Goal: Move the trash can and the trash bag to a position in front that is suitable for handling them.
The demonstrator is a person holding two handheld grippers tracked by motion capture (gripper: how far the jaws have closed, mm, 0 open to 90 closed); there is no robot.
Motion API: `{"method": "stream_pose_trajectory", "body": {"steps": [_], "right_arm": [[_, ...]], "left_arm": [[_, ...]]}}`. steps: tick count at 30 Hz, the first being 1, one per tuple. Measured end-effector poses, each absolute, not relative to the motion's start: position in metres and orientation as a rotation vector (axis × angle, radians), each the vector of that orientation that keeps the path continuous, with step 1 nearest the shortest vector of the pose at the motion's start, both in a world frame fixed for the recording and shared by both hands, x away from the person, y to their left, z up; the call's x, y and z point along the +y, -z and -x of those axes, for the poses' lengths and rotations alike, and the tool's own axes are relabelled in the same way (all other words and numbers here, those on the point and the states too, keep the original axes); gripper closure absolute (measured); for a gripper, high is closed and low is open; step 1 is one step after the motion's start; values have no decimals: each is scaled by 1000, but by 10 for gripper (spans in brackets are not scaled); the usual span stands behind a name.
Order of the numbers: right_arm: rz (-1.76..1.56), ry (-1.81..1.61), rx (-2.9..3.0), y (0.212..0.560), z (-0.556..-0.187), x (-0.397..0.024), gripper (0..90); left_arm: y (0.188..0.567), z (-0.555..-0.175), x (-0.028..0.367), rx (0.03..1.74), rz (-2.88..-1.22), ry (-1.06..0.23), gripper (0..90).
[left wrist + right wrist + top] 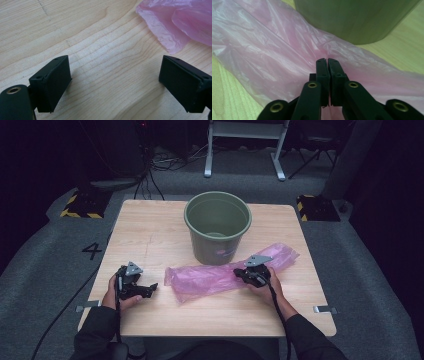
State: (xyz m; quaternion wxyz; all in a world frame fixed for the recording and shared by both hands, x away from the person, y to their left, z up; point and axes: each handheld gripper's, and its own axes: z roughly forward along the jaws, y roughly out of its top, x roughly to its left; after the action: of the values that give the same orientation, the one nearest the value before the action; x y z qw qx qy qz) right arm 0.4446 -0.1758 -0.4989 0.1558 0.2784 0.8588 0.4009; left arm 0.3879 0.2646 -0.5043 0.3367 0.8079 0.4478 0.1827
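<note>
A pink plastic bag (210, 277) lies flat across the wooden table (150, 230), in front of a green bucket (217, 227). My right gripper (239, 272) rests on the bag's right half. In the right gripper view its jaws (327, 61) are shut together, and the bag's film (262, 50) puckers into their tips, just short of the bucket's wall (357, 17). My left gripper (150, 287) lies on the table left of the bag. Its jaws (115, 80) stand open over bare wood, with the bag's near end (175, 25) lying beyond them.
The bucket stands upright and looks empty. Metal brackets (325, 309) stick out at the table's front corners. Grey carpet surrounds the table, with a white frame (245, 140) and cables on the floor behind it.
</note>
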Motion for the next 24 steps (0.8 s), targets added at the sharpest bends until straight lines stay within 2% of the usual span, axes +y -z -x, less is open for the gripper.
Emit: {"method": "stream_pose_trajectory", "body": {"steps": [16,17,18,20,21,22,24], "right_arm": [[-790,-1178,2436,493,-438,-191,889],[-794,-1183,2439,491,-438,-190,807],[-794,-1183,2439,491,-438,-190,807],[-771,-1159,2451,490,-436,-186,731],[-765,-1138,2453,491,-435,-183,631],[-765,-1138,2453,491,-435,-183,631],[-760,-1131,2482,491,-434,-180,492]], "left_arm": [[504,-389,265,1154,-2115,-473,102],[504,-389,265,1155,-2115,-472,99],[504,-389,265,1157,-2116,-470,99],[504,-389,265,1157,-2115,-470,99],[504,-389,265,1156,-2115,-469,99],[504,-389,265,1157,-2115,-470,99],[504,-389,265,1158,-2115,-470,99]]}}
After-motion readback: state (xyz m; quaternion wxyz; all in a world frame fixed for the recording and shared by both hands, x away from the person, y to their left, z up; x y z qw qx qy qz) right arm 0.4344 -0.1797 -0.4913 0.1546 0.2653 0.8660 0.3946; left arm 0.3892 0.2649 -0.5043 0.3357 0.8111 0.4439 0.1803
